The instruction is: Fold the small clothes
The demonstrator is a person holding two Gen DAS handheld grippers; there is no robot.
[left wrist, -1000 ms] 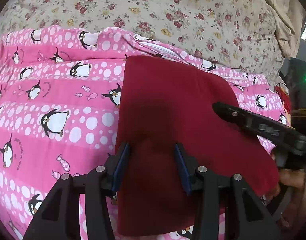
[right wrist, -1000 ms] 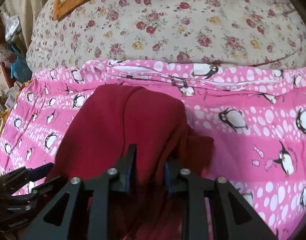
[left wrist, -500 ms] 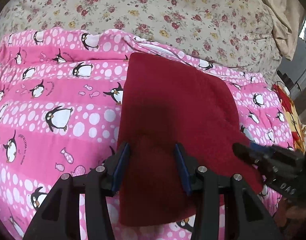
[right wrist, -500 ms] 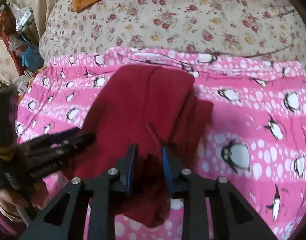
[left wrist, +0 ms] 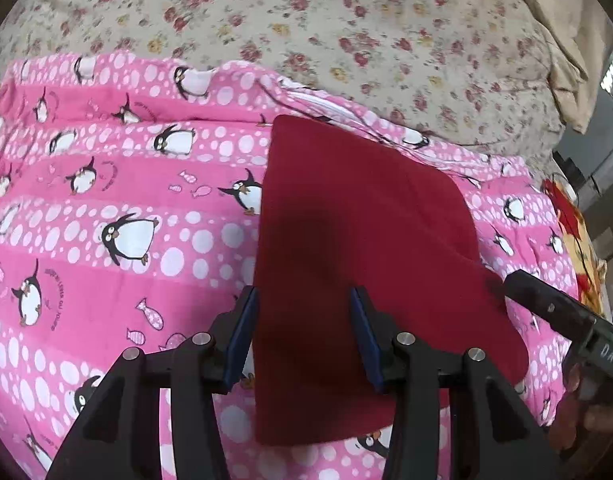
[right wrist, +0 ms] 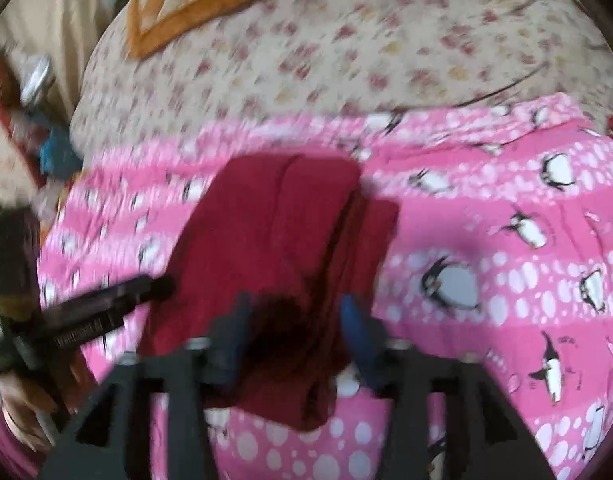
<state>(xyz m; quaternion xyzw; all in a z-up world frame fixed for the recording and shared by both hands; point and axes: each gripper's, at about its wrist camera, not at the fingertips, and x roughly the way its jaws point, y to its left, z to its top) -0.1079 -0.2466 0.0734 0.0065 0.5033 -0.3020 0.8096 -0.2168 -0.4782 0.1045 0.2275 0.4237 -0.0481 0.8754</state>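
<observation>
Since right gripper jaws just opened, red garment released, lies folded on penguin blanket; left gripper jaws apart, gripping nothing. Right edge at 3 o'clock bunched, needs smoothing.

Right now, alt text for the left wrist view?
A folded dark red garment lies on a pink penguin-print blanket, with the left gripper poised over its near edge, jaws apart. The right gripper pokes in from the right; a floral sheet lies behind.

Matt dark-red cloth lies on printed pink fabric — soft, slightly creased.
</observation>
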